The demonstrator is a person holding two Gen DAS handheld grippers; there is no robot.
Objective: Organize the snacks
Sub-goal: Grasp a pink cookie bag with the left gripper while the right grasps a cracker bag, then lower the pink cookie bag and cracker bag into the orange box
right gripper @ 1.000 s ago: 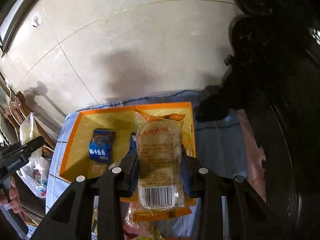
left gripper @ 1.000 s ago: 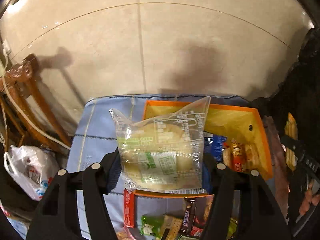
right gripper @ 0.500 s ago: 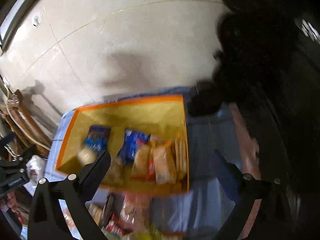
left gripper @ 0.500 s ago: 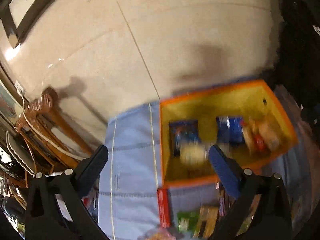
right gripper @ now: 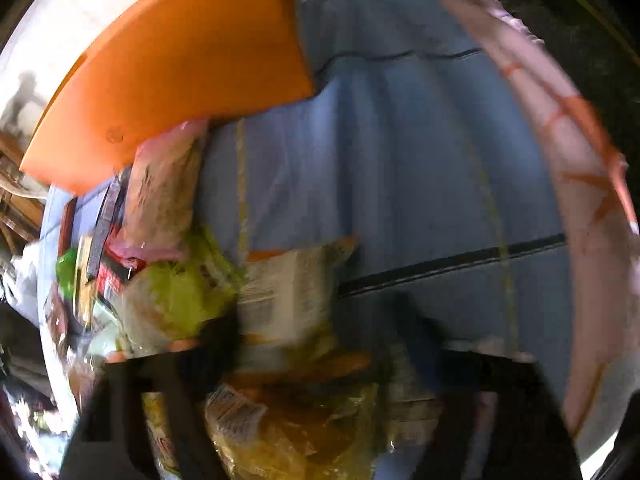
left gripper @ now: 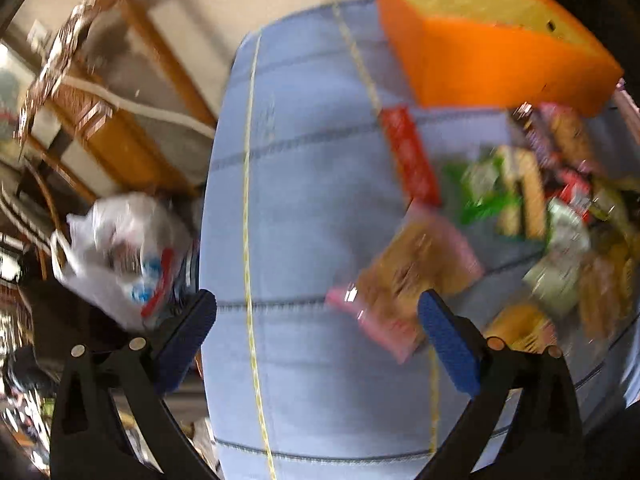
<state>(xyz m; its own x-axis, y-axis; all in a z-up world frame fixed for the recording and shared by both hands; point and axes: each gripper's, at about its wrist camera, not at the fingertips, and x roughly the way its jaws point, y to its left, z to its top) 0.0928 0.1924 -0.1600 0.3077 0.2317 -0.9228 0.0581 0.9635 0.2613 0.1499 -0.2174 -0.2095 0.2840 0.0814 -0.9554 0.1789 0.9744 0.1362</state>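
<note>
The orange box (left gripper: pixel 496 64) stands at the far side of the blue cloth (left gripper: pixel 312 216); it also shows in the right wrist view (right gripper: pixel 176 64). A pile of loose snack packets (left gripper: pixel 540 208) lies in front of it. My left gripper (left gripper: pixel 316 344) is open and empty, low over the cloth, with a pink-edged cake packet (left gripper: pixel 404 280) just ahead between its fingers. My right gripper (right gripper: pixel 320 364) is blurred and open, low over an orange-edged clear packet (right gripper: pixel 288 296) and a green packet (right gripper: pixel 180 296).
A white plastic bag (left gripper: pixel 120 256) hangs off the cloth's left edge, beside wooden chairs (left gripper: pixel 100 104). A red bar (left gripper: pixel 412 156) lies near the box's front corner. A pink cloth edge (right gripper: pixel 568 168) runs down the right side of the table.
Both grippers let their packets drop into the box, then swung down and back from above the box to the snack pile on the cloth. Both are open now.
</note>
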